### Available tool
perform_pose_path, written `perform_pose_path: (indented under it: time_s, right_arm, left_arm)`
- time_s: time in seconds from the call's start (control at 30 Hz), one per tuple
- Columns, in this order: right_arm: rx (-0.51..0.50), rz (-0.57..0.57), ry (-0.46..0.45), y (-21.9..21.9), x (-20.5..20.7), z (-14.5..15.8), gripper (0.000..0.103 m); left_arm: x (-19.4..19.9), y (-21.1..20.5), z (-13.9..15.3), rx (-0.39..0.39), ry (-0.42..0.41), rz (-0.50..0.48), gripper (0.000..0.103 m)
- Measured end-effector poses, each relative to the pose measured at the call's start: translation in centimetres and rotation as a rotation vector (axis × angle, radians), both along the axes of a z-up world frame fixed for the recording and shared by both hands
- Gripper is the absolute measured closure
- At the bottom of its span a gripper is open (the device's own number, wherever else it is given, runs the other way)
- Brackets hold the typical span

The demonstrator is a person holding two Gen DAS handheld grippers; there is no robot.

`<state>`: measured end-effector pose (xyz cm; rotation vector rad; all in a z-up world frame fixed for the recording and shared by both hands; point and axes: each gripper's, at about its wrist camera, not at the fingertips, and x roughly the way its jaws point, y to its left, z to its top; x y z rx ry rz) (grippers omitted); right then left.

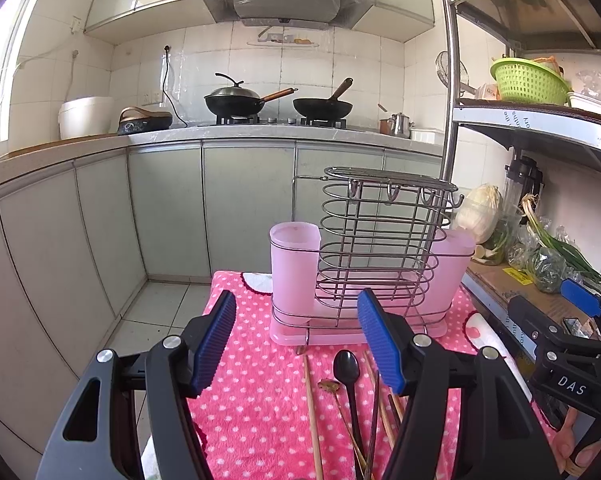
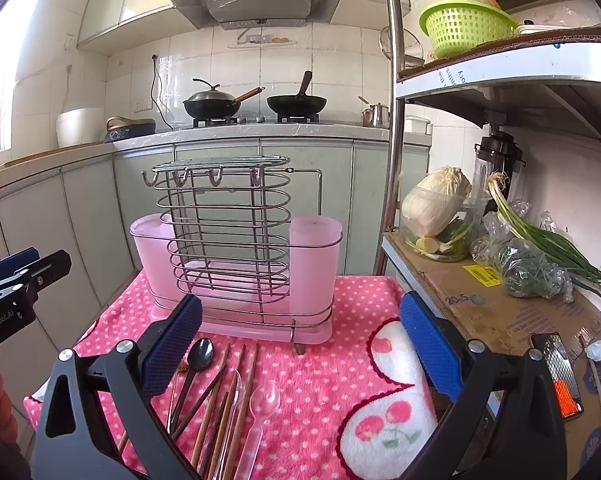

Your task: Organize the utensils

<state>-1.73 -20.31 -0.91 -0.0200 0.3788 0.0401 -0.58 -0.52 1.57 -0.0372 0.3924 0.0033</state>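
The pink polka-dot cloth (image 2: 320, 376) covers the table, and at its far end stands the utensil rack (image 2: 236, 248), a wire cage with a pink cup on each side, nothing in it yet as far as I can see. The utensils are all loose in front of it: a bunch of wooden chopsticks (image 2: 220, 400), a black spoon (image 2: 198, 360) and a clear plastic spoon (image 2: 262, 404). Both tongs are wide open and carrying nothing, left gripper (image 1: 296, 340) above the pile, right gripper (image 2: 300, 352) just right of it. I'd take one piece at a time, pinch mid-handle so it doesn't swing, then drop it upright into a cup.
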Motion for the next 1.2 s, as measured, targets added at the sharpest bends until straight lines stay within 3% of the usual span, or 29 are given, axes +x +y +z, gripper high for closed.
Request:
perform_pose_path:
  time_s: [1.2]
  right_arm:
    - [-0.001,0.002,-0.028,0.3,-0.6,0.9,0.003]
  left_arm:
    - [-1.0,0.4,-0.2,-0.008,-0.035,-0.006,0.04]
